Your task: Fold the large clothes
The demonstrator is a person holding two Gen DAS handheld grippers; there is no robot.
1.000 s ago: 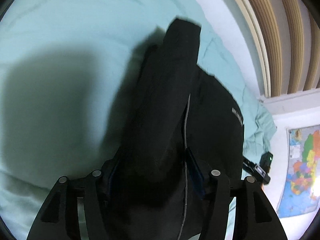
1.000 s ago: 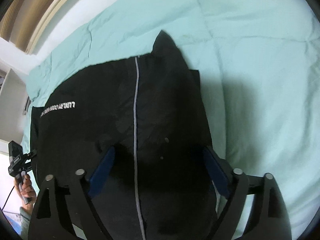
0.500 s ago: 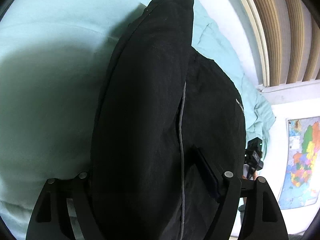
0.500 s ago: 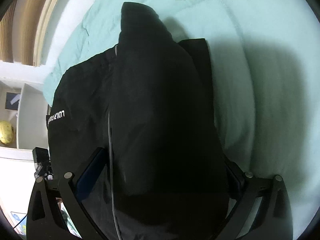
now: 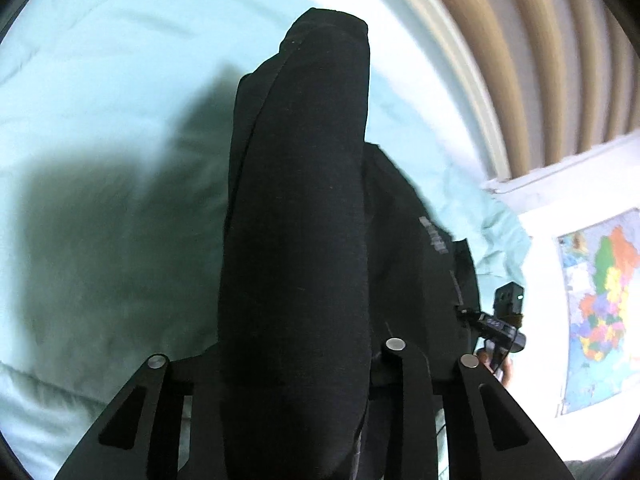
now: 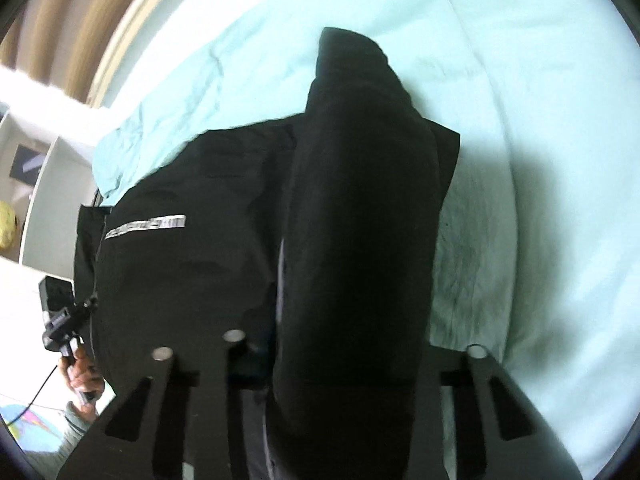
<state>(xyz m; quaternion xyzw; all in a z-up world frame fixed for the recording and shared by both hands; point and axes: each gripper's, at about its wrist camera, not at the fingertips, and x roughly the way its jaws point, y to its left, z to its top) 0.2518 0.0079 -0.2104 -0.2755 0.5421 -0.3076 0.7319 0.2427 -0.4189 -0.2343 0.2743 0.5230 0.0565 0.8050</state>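
Note:
A large black garment (image 5: 296, 240) with white lettering (image 6: 148, 227) lies on a light teal bedsheet (image 5: 100, 100). My left gripper (image 5: 296, 364) is shut on a thick fold of the black garment and holds it raised above the bed. My right gripper (image 6: 352, 360) is shut on another fold of the same garment (image 6: 360, 220), also raised. The fabric hides the fingertips in both views. The rest of the garment spreads flat on the bed between the two grippers.
The bed's far edge meets a white wall and wood-slat panelling (image 5: 540, 60). A colourful map (image 5: 600, 300) hangs on the wall. The other hand-held gripper shows in each view (image 5: 504, 320) (image 6: 60, 316). White shelves (image 6: 36, 184) stand at the left.
Both grippers have lifted their folds of the garment higher off the bed and carried them across the flat part. The raised folds now fill more of each view.

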